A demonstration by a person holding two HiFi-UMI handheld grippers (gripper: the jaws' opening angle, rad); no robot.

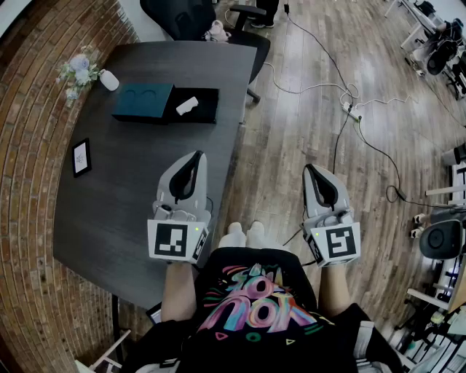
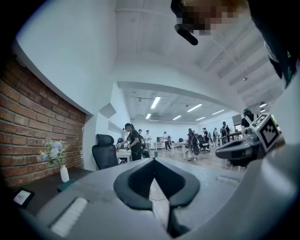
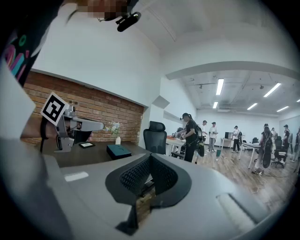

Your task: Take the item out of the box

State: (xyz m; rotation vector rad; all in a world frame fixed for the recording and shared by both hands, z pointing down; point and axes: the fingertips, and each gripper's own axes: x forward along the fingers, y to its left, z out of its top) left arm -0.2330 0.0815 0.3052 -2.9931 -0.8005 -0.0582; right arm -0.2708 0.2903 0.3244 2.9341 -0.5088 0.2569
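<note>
On the far part of the dark table (image 1: 131, 204) lies an open box: a teal half (image 1: 142, 102) beside a black tray (image 1: 204, 106). A small white item (image 1: 187, 106) rests in the tray. My left gripper (image 1: 195, 155) hovers over the table's near right part, well short of the box, shut with nothing in it. My right gripper (image 1: 309, 169) hangs over the wooden floor to the right of the table, also shut and empty. In the right gripper view the teal half (image 3: 118, 151) shows far off to the left of the shut jaws.
A white vase with flowers (image 1: 80, 71) and a small framed card (image 1: 81, 156) stand near the table's left edge by the brick wall. A black office chair (image 1: 196, 18) sits beyond the table. Cables (image 1: 349, 109) run across the floor. Several people stand in the distant office.
</note>
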